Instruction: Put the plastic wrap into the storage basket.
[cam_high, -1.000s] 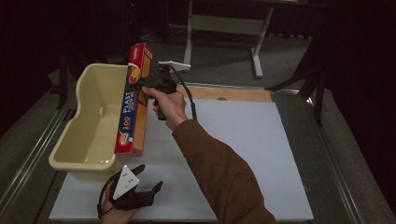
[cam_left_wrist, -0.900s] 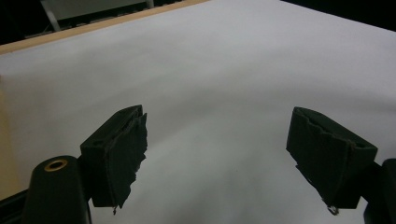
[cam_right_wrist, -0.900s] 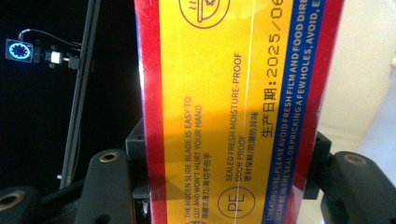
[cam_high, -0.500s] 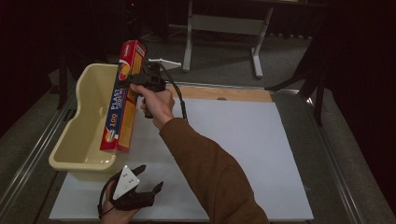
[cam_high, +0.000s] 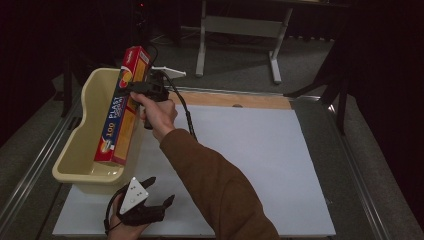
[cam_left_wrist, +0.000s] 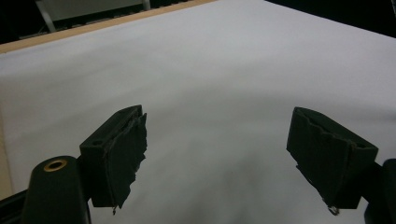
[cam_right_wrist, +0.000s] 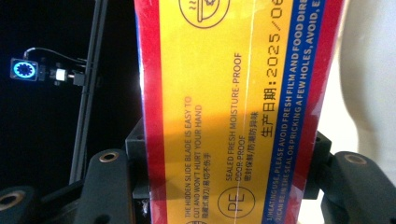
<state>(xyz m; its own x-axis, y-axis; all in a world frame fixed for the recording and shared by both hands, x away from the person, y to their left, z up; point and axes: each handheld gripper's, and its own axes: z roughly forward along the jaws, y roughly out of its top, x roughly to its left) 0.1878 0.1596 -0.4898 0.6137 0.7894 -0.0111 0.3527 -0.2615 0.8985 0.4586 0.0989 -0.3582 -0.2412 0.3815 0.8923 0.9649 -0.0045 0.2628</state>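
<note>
The step in hand looks like placing the wrap box (cam_high: 121, 112) into the tub (cam_high: 75, 161). The right gripper (cam_high: 137, 89) clamps the box across its width near the far end; in the right gripper view the jaws press on both long edges of the box (cam_right_wrist: 229, 107), so the grip is firm and wide. The box hangs tilted, its far end high above the tub's far rim and its near end low, inside the tub close to the near right corner. Whether that low end already touches the tub floor cannot be told.

The left gripper (cam_high: 150, 202) rests on the white mat (cam_high: 260, 160) at the near left, just beside the tub's near wall, its jaws wide apart with nothing between them, as the left gripper view shows (cam_left_wrist: 215, 158).

Next, the move likely calls for lowering the far end leftward until the box lies along the tub, then opening the jaws and lifting clear of the rim.

Against the earlier frames, the box has shifted left: a second ago it stood over the tub's right rim, and now most of it is over the tub's inside. The left gripper has kept its place.
</note>
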